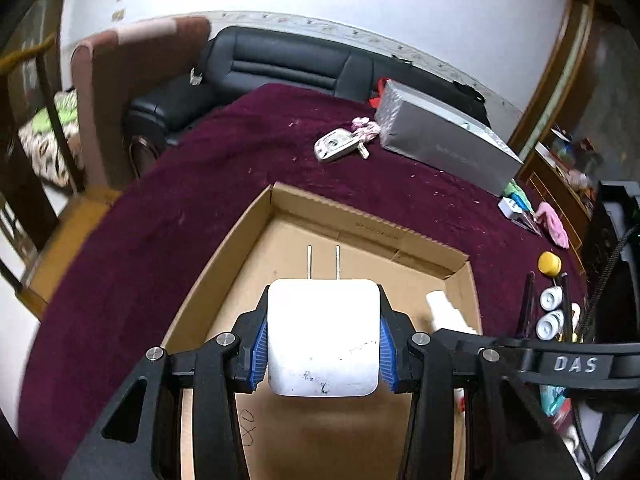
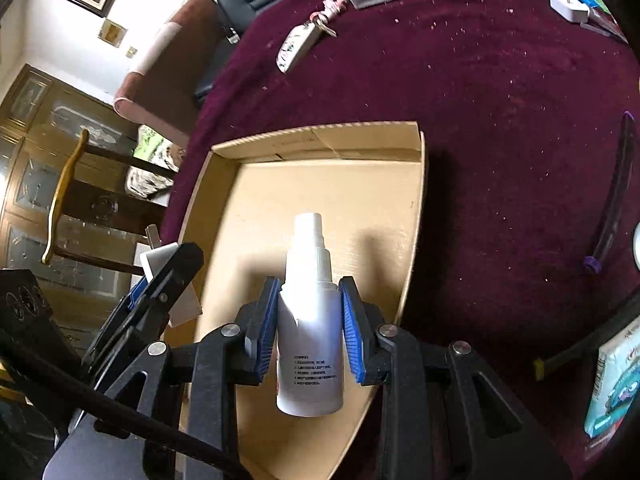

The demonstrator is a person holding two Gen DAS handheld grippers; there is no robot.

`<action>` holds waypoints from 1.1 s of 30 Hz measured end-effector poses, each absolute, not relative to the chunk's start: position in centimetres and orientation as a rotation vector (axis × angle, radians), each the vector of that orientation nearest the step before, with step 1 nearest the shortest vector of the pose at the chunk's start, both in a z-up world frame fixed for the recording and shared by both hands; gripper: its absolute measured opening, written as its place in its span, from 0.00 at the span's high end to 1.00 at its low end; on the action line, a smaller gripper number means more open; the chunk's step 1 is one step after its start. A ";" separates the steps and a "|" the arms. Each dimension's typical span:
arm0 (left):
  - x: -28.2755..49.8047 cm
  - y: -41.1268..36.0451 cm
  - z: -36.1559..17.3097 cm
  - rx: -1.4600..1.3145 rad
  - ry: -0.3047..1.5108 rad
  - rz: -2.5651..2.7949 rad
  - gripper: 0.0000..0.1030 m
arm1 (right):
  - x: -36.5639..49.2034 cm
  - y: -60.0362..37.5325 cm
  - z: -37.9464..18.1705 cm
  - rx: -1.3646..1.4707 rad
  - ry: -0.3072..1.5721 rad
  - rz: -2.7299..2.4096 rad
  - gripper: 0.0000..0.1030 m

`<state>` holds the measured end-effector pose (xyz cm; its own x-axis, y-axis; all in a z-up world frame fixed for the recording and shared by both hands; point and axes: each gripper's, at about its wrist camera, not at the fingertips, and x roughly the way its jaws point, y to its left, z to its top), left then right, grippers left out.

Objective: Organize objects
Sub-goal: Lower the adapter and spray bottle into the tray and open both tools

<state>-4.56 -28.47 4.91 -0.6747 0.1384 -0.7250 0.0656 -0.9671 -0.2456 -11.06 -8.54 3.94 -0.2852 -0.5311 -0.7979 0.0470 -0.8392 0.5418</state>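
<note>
Cardboard below both loads: a shallow open box (image 1: 256, 240) on the maroon-covered surface (image 1: 160, 200), floor bare in both views.

Leftmost, left tool (image 1: 323, 340) clenched on a white plug adapter (image 1: 323, 332), blue pads (image 1: 259, 344) pressed to its flanks, two prongs aimed forward and away, toward the box's far wall. Held over the near-left part of the box floor, apparently still clear of it, though contact hard to judge from above.

Just to the right, right tool (image 2: 308, 328) clenched on a white spray bottle (image 2: 310, 332), pads (image 2: 352, 332) gripping the body below the shoulder. Long axis straight ahead along the fingers, nozzle leading, base nearest the camera. Hung over the middle of the box floor, shadow thrown beside it.

Both loads side by side, close together, the adapter on the left and the bottle on the right; box directly beneath each, so probably only a lowering and a release left. Likely risk: the two tools crowding each other on the way down.

Beyond the box, near a grey carton (image 1: 448, 140): a key fob (image 1: 334, 145), untouched.
</note>
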 end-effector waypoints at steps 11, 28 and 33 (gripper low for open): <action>-2.1 -27.2 1.6 -1.489 -0.522 2.734 0.62 | -10.8 -8.0 4.1 1.615 -0.490 -2.218 0.73; -5.7 -24.8 5.4 -1.358 -0.310 2.789 0.63 | -11.7 -7.2 4.2 1.567 -0.537 -2.273 0.73; -5.4 -26.3 4.2 -1.392 -0.380 2.756 0.63 | -12.5 -8.1 4.2 1.557 -0.451 -2.337 0.73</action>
<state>-5.44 -26.33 4.24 -0.5992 0.1361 -0.7889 0.0824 -0.9697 -0.2299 -12.47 -8.05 4.23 -0.3695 -0.4108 -0.8335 0.0708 -0.9068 0.4155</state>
